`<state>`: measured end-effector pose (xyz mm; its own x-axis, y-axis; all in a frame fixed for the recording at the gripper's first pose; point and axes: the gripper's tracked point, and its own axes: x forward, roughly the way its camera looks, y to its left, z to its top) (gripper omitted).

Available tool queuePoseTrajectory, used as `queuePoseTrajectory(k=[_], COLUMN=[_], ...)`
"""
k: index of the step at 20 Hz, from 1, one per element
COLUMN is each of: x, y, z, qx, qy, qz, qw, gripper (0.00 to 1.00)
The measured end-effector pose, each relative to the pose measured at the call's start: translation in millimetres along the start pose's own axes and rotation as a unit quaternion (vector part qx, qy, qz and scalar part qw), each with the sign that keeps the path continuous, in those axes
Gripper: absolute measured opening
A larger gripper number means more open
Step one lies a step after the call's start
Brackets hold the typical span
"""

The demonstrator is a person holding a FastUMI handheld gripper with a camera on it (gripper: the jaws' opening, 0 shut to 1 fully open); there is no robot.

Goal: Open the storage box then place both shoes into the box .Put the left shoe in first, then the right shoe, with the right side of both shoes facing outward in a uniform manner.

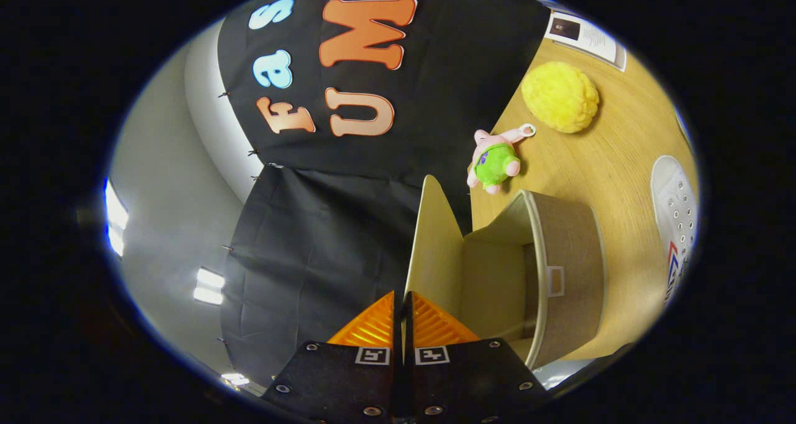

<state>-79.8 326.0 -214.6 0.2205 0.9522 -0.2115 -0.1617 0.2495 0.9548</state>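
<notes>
- Your gripper (399, 303) has both fingers clenched on the lid (435, 250) of the storage box (569, 275)
- Pulling further may tip the box toward the white shoe (675, 219) at right

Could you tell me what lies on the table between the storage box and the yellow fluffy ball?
In the gripper view, a small pink plush toy in green lies on the table between the storage box and the yellow ball. The gripper pinches the box's raised lid.

Orange fingers (373, 331) pressed nearly together
</notes>
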Motion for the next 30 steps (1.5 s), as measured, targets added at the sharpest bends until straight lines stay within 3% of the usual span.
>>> queuePoseTrajectory(k=[4, 13, 18, 19, 20, 24, 26, 30], x=[30, 104, 129, 133, 133, 126, 112, 71], y=[38, 51, 39, 36, 32, 17, 3, -20], z=[-21, -92, -105, -109, -111, -101, -83, -36], qx=[-0.042, -0.114, -0.155, -0.17, -0.182, -0.239, -0.264, -0.286], qy=[-0.003, 0.033, 0.03, 0.033, 0.035, 0.028, 0.01, -0.036], qz=[0.012, -0.027, -0.075, -0.085, -0.095, -0.142, -0.172, -0.223], qw=[0.999, 0.993, 0.985, 0.981, 0.978, 0.96, 0.949, 0.931], gripper=[0.0, 0.01, 0.04, 0.08, 0.21, 0.92, 0.98, 0.98])
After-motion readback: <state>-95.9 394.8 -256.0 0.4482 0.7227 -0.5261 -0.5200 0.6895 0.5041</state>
